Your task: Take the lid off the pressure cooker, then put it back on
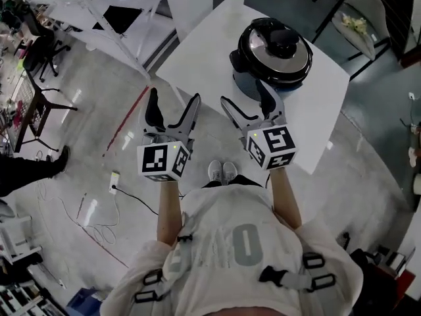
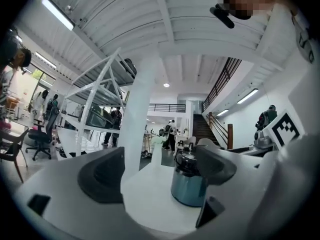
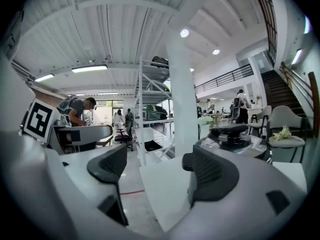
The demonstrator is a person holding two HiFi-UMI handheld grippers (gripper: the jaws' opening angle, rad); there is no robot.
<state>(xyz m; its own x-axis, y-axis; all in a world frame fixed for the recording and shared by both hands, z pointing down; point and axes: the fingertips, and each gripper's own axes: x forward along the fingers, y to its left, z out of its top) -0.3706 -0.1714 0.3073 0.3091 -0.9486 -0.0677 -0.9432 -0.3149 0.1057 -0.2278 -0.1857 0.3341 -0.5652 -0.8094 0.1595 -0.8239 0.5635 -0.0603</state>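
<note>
Two hand-held grippers at the near edge of the white square table (image 1: 197, 54), marker cubes toward the person.

Left gripper (image 1: 175, 97): jaws spread wide, nothing between the pads. In its own view the round pressure cooker with blue-grey body (image 2: 187, 186) shows farther off in the gap, close to the right jaw.

Right gripper (image 1: 245, 96): jaws likewise wide apart, empty. In the head view its right jaw overlaps the cooker's near side; contact cannot be determined.

Pressure cooker stands on the table, beyond and to the right of both grippers. Black domed lid with silver rim (image 1: 276, 48) is seated on the pot, black knob at centre
</note>
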